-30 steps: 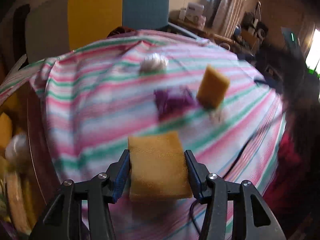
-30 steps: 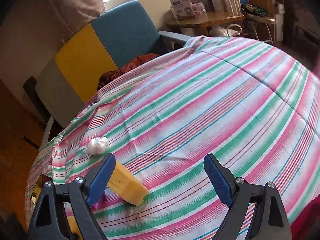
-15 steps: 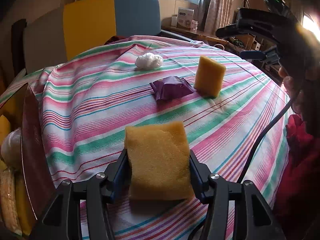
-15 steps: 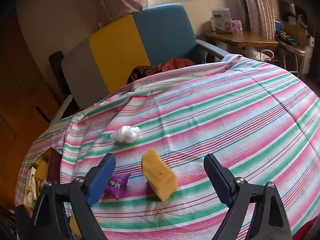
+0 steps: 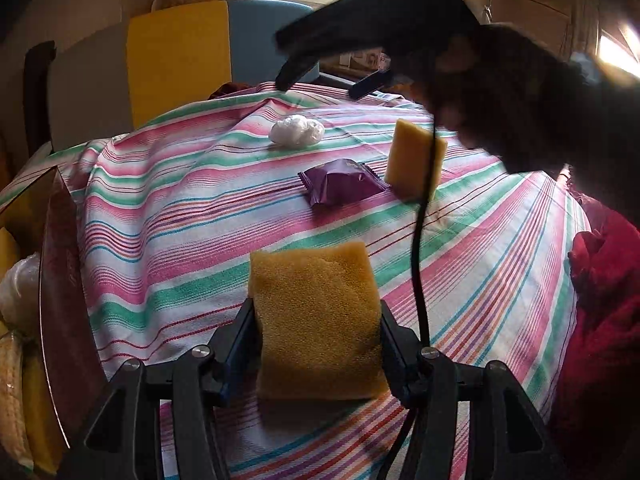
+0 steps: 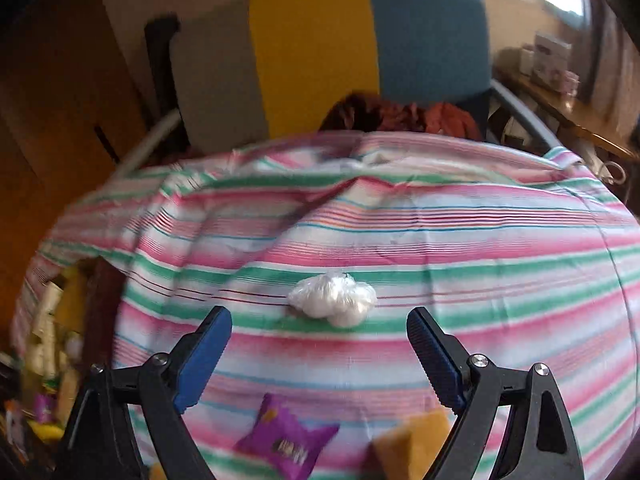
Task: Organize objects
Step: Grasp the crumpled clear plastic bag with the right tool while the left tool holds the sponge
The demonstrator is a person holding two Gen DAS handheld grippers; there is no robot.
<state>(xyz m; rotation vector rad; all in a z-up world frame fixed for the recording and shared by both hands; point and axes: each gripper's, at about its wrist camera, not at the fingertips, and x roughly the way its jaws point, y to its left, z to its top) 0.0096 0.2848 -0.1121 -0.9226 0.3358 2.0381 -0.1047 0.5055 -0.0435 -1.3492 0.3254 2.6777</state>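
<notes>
The left tool (image 5: 316, 316) pinches a yellow sponge (image 5: 316, 320); the right tool (image 6: 320, 344) hangs spread above a white plastic bundle (image 6: 332, 300) on the striped worktop (image 6: 480, 280).

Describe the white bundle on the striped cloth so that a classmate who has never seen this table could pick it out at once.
Start at the striped tablecloth in front of the yellow and blue chair. Toward that chair lies a white crumpled plastic bundle, beyond the purple snack packet and the upright yellow sponge. It is the only white, shapeless, shiny item there.
</notes>
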